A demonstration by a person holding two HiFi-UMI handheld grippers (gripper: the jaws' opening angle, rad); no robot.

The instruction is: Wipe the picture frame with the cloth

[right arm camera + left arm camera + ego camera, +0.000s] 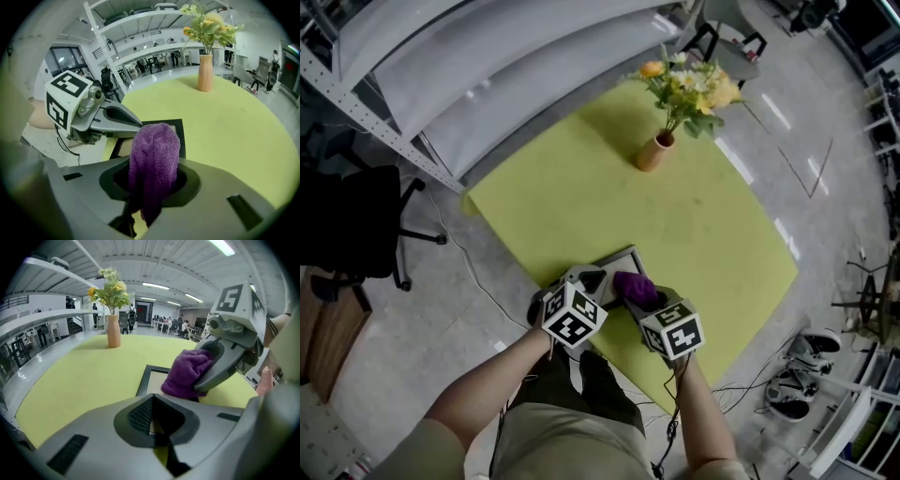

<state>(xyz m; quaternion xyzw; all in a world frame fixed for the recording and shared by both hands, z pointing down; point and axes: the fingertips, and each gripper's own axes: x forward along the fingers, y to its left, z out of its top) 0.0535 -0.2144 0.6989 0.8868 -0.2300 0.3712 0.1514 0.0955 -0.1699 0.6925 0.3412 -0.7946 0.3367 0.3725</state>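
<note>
While you hold both tools at the near end of the picture frame (617,257), your right gripper (639,298) has its jaws pinched tight on the purple cloth (154,154). The cloth bulges out of the jaws as a rounded bunch and sits over the frame's near right part; it appears to rest on the frame. Your left gripper (154,423) has its jaws pressed together on the frame's near left edge, and a sliver of the pale panel shows in the hollow between them. Each gripper's marker cube lies on the side nearer you than the frame, and the two cubes sit just beside each other. Picture frame: dark border, pale beige panel, lying flat. Beneath the frame is the yellow-green table top (703,225), and the frame lies close to its near edge. Beyond the frame's far end, well apart from it, a tan vase (653,153) stands upright on the same surface, holding yellow and white flowers (689,86). Left of the frame, off the table, a black office chair (352,220) stands on the grey floor. Right of the frame, also on the floor, lies a pair of shoes (802,361). Past the frame's far left, long grey shelving (441,84) runs along the table's edge.
</note>
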